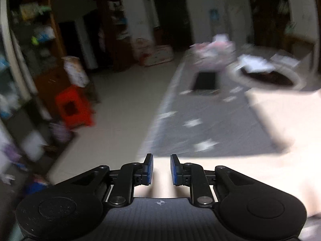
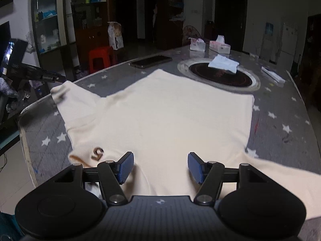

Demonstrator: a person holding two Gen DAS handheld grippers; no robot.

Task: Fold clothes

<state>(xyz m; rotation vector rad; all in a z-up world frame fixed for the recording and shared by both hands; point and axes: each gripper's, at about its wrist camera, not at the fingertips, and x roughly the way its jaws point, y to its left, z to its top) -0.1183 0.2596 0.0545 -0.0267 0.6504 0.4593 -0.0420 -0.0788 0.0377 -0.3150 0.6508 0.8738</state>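
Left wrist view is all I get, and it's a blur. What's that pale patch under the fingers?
Observer: A cream shirt, spread flat on the star-patterned table.
Operator: Is the other tool holding it?
Observer: No. The right gripper is wide open above the near edge of the shirt, gripping nothing.
Operator: And that dark rectangle further along the table?
Observer: It's a phone, lying flat beyond the shirt.
Operator: Any marking on the shirt?
Observer: A small dark logo near the right gripper's left finger.
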